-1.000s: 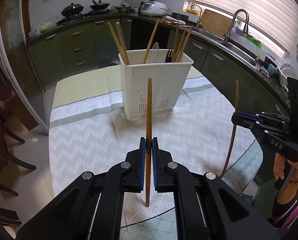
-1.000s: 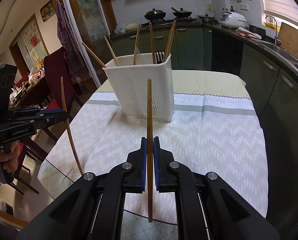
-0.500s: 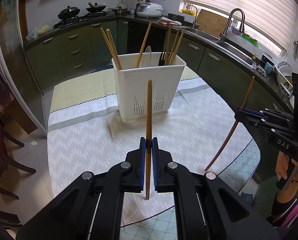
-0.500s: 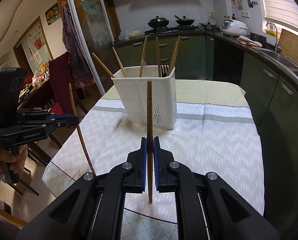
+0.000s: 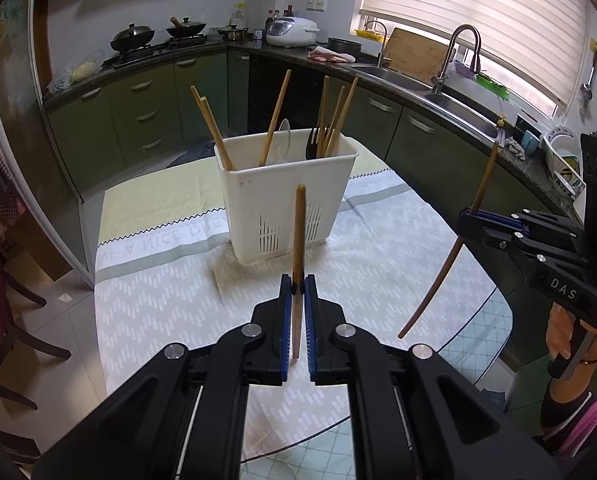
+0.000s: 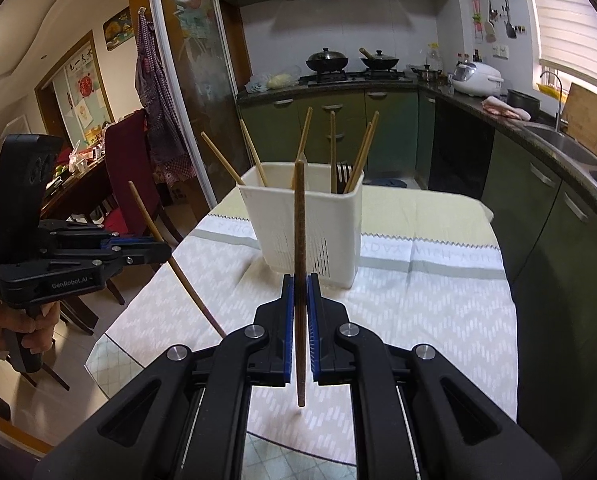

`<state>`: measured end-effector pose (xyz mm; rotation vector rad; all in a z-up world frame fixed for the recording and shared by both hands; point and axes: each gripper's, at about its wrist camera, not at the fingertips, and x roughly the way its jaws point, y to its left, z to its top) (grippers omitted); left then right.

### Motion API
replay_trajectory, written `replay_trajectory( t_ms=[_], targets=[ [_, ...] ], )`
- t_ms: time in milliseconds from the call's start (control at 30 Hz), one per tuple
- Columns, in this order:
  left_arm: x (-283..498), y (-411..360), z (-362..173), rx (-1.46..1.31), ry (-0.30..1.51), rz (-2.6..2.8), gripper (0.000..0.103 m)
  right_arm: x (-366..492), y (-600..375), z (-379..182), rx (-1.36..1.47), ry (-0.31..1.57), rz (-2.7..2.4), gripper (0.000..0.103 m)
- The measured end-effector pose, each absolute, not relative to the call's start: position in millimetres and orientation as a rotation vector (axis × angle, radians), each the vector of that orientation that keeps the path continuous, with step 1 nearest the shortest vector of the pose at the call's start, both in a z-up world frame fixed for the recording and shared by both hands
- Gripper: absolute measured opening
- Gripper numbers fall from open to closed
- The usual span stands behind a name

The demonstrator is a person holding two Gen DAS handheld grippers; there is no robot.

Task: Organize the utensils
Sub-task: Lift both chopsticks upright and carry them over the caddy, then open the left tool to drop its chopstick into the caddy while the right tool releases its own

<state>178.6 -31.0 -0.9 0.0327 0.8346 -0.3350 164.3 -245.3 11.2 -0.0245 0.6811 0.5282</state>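
A white plastic utensil holder (image 5: pixel 286 200) stands on the table and holds several wooden chopsticks, a white spoon and a black fork; it also shows in the right wrist view (image 6: pixel 310 224). My left gripper (image 5: pixel 297 286) is shut on a wooden chopstick (image 5: pixel 298 232), held upright in front of the holder. My right gripper (image 6: pixel 298 286) is shut on a darker wooden chopstick (image 6: pixel 299 240), also upright, short of the holder. Each gripper shows in the other's view, the right one (image 5: pixel 464 220) and the left one (image 6: pixel 160 250), with their chopsticks tilted.
The round glass table carries a patterned cloth (image 5: pixel 170 300). Dark red chairs (image 6: pixel 126 176) stand to the left. Green kitchen cabinets, a counter with a sink (image 5: pixel 458 108) and a stove with pans (image 6: pixel 350 62) curve around the back and right.
Both grippers have risen and pulled back a little with their chopsticks. The holder looks smaller and lower. The chopstick seen in the other gripper now tilts more.
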Motion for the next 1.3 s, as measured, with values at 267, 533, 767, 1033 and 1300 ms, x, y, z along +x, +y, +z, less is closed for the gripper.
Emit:
replay_trajectory(
  t_ms=[267,533,767,1033,1300],
  targets=[
    [185.1,-30.8,26.6,0.023,0.801,-0.355,0.006,168.5,-240.1,53.5,-0.051,0.601,0.551,0.007],
    [199.2,-34.9,102.5,0.048,0.637,-0.334,0.006,177.9,-240.8,104.6,-0.041,0.514,0.55,0.007],
    [226.0,-37.1,158.2,0.042,0.502,-0.295,0.006,177.9,-243.1,116.0,-0.041,0.501,0.554,0.007],
    [275.7,-45.2,133.2,0.039,0.556,-0.26,0.006,179.9,-249.5,120.6,-0.028,0.489,0.55,0.007],
    [310.6,-41.6,62.3,0.018,0.693,-0.244,0.011,186.9,-249.3,132.6,-0.013,0.464,0.555,0.007]
  ],
)
